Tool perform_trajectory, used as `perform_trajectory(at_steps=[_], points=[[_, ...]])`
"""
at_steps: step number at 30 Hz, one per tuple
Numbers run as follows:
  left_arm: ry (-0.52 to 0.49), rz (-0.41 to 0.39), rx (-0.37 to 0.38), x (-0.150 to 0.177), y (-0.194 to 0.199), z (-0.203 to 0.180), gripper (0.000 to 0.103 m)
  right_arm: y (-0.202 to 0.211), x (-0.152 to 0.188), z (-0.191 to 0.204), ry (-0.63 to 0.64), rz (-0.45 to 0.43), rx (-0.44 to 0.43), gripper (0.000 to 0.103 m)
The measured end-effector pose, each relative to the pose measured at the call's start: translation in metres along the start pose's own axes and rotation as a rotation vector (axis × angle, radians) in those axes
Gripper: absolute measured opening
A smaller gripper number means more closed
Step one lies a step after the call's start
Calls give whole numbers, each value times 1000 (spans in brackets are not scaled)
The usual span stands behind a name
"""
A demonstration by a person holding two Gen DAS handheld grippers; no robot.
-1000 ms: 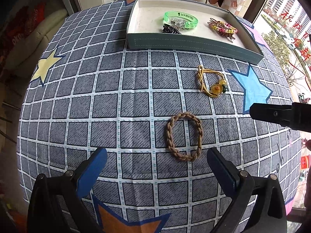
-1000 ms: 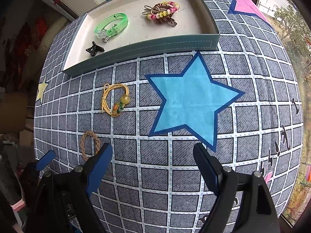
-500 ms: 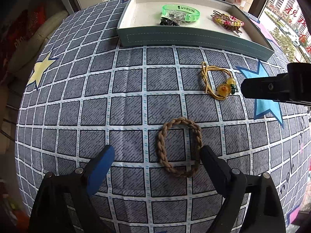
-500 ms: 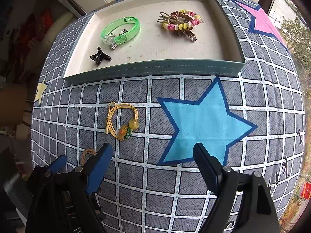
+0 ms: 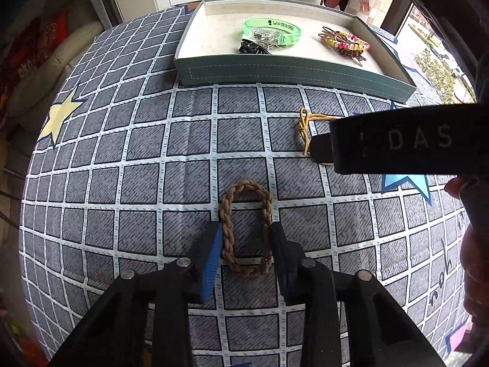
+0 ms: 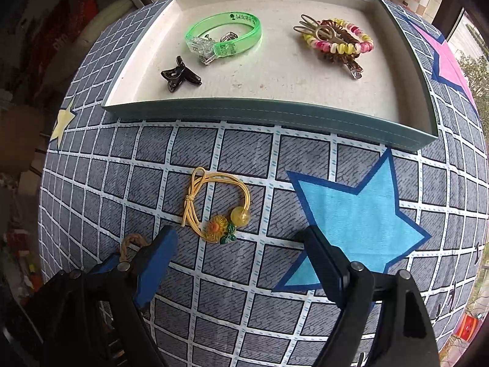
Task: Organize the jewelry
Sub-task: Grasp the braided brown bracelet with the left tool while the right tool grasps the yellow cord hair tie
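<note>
Change since a second ago: left gripper (image 5: 246,238) has gone from wide open around the braided bracelet (image 5: 246,226) to nearly closed on it; right gripper (image 6: 238,255) has slid toward the yellow cord bracelet (image 6: 214,208), which now sits just ahead of its fingers.
Left gripper fingers: closing, one pad against each long side of the braided loop, which is squeezed narrow between them.
Braided bracelet: flat on the checked cloth (image 5: 189,140), at 6 o'clock in the left wrist view; its far end sticks out past the fingertips toward 12 o'clock.
Right gripper fingers: spread wide, holding nothing, pointing steeply down at the cloth.
Yellow cord bracelet: on the cloth between the tray and the right fingers, nearer the left finger; its flower and bead end points to 5 o'clock. In the left wrist view the right gripper's body covers most of it.
Tray (image 6: 275,113): at 12 o'clock in both views, on the cloth.
Inside the tray: green bracelet (image 6: 226,35) at 11 o'clock, black hair clip (image 6: 180,75) just beside it, coiled hair ties (image 6: 339,39) with metal clips at 1 o'clock, well apart from the green one.
Blue star (image 6: 357,214): printed on the cloth, at 3 o'clock of the yellow cord bracelet.
</note>
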State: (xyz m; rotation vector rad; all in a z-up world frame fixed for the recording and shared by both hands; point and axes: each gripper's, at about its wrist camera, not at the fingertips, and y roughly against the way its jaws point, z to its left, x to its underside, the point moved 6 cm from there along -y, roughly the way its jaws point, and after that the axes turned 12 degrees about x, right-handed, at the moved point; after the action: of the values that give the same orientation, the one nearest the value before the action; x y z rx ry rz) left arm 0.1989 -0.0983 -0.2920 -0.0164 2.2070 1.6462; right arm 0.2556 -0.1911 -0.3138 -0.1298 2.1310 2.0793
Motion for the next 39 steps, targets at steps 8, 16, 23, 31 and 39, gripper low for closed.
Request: perform_trajectory(at_steps=[8, 16, 23, 31, 39], points=[[62, -7, 73, 2, 10, 18, 22, -5, -2, 19, 104, -39, 107, 85], [70, -21, 103, 2, 26, 28, 22, 2, -2, 25, 157, -98, 167, 26], [55, -41, 109, -2, 39, 30, 22, 11, 5, 7, 58, -92, 61, 26], [30, -54, 111, -13, 48, 27, 22, 31, 21, -24, -58, -71, -42, 26], [11, -68, 113, -28, 54, 24, 23, 52, 30, -33, -93, -82, -78, 26]])
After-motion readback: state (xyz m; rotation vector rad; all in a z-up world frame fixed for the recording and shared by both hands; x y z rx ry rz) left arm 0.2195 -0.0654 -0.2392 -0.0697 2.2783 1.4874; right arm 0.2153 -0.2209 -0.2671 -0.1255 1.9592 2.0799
